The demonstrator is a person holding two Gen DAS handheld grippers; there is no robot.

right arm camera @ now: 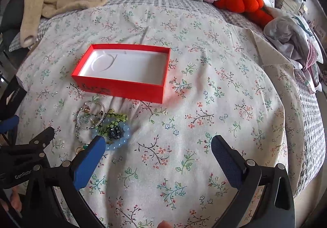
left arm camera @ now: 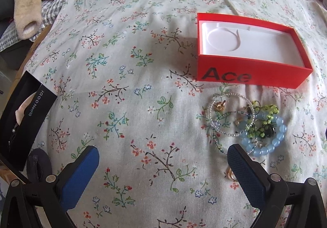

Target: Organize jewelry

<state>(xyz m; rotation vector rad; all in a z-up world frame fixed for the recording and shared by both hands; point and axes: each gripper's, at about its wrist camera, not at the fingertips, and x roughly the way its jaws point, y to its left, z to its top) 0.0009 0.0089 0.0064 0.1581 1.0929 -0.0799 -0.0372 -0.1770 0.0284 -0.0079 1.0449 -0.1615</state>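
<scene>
The jewelry pile [left arm camera: 247, 124] lies on the floral bedsheet [left arm camera: 143, 64] just in front of the open red box [left arm camera: 251, 77], whose white insert is empty. Both hand-held grippers hover low over the bed, pointing toward the box. The left hand-held gripper [left arm camera: 163, 158] is spread wide and holds nothing; its right pad [left arm camera: 245, 175] sits at the near edge of the pile, just beside a blue bead bracelet [left arm camera: 273, 142] and a gold ring [left arm camera: 230, 174] that it partly covers. The right hand-held gripper [right arm camera: 158, 146] is likewise wide and empty, its left pad [right arm camera: 90, 160] overlapping the bracelet's near side. The tangled green and clear strands are hard to separate. A black box [left arm camera: 24, 113] is cut off at the left.
</scene>
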